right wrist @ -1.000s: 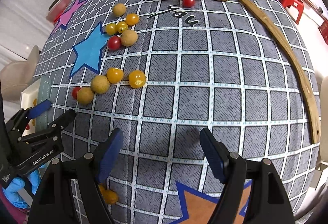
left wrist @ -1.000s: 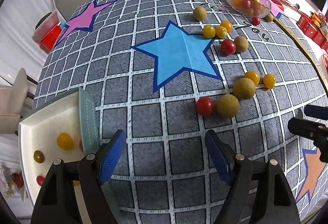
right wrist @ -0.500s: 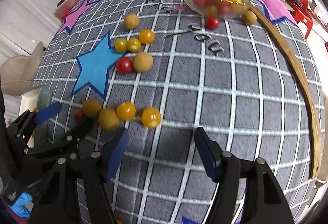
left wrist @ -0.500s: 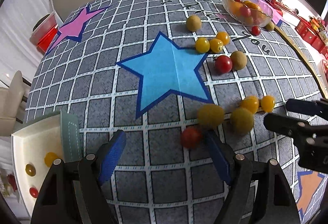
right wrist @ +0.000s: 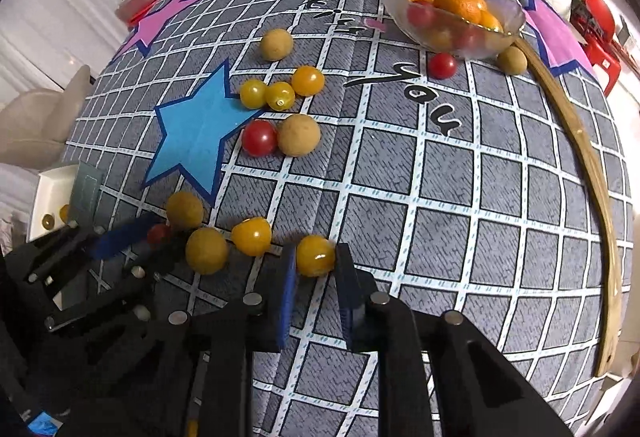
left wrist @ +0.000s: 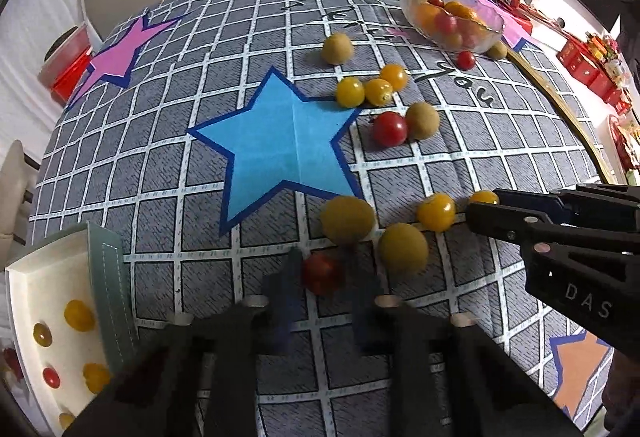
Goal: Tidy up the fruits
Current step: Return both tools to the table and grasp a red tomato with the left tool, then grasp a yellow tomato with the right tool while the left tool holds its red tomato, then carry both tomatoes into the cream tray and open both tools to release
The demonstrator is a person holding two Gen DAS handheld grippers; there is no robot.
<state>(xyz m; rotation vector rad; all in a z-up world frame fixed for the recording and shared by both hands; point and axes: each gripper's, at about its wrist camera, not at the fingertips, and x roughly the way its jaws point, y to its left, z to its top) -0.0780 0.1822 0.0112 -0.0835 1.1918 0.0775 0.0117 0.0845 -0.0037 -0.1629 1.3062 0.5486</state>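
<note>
My left gripper (left wrist: 322, 273) is closing around a red cherry tomato (left wrist: 322, 272) on the grey checked cloth; its blurred jaws flank the tomato. It also shows in the right wrist view (right wrist: 132, 237). My right gripper (right wrist: 315, 257) has its jaws pressed against a yellow cherry tomato (right wrist: 315, 255) on the cloth. It shows in the left wrist view (left wrist: 486, 207) beside that tomato (left wrist: 484, 197). Two tan longans (left wrist: 347, 219) (left wrist: 403, 247) and another yellow tomato (left wrist: 436, 212) lie between the grippers.
A white tray (left wrist: 24, 301) with several small tomatoes hangs off the left edge. A glass bowl (right wrist: 452, 13) of fruit stands at the far side. More tomatoes and longans (right wrist: 280, 93) lie mid-table. A curved wooden strip (right wrist: 588, 165) runs along the right.
Both grippers moved forward and down to the near fruit cluster and narrowed, the left around the red tomato, the right onto the yellow tomato.
</note>
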